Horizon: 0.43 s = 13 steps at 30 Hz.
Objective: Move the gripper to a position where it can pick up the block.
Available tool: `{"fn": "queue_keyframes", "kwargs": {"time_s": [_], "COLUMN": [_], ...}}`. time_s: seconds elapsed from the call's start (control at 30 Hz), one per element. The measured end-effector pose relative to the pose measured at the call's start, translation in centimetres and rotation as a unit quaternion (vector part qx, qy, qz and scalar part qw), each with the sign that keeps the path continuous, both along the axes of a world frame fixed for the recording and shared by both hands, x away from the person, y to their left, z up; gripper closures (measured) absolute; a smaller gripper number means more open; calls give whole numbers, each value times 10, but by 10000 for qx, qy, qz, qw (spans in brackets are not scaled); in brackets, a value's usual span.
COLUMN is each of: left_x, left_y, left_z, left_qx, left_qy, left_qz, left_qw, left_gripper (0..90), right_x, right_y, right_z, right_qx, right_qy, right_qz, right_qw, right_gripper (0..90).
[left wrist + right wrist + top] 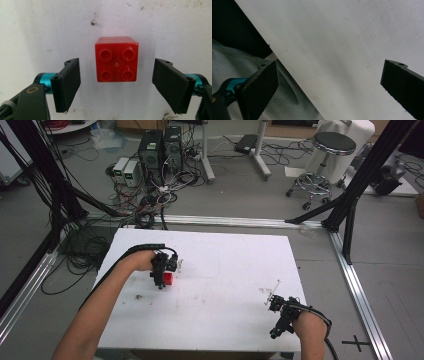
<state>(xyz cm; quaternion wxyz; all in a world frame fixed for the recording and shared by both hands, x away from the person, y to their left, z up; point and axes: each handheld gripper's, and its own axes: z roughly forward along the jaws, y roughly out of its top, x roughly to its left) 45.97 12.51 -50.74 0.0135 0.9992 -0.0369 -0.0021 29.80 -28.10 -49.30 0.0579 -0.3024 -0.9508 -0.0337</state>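
**Red brick between spread jaws**

The right gripper (276, 301) sits nearest, at the white table (225, 265)'s front right edge, jaws spread over bare surface. Farther back on the left, the left gripper (162, 281) points down at a red four-stud brick (116, 62), jaws wide on either side, seemingly not touching it.

Right gripper (329, 87), jaws wide apart, over the white table (342, 50) edge, grey fabric (227, 62) beyond.

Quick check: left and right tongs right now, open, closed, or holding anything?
Left tongs: open, jaws either side of the red brick, not touching it.
Right tongs: open, holding nothing.
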Motion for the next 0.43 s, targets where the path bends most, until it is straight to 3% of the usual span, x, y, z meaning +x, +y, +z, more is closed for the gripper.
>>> {"fn": "queue_keyframes", "kwargs": {"time_s": [0.43], "left_x": [-1], "left_y": [-3], "left_z": [-3], "left_qx": [-2], "left_qy": [45], "left_qz": [-12], "left_qw": [10000], "left_gripper": [232], "right_x": [-1], "right_y": [2], "right_z": [1], "right_qx": [37], "right_qy": [60], "right_qz": [-39], "right_qw": [10000], "right_gripper": [9]}}
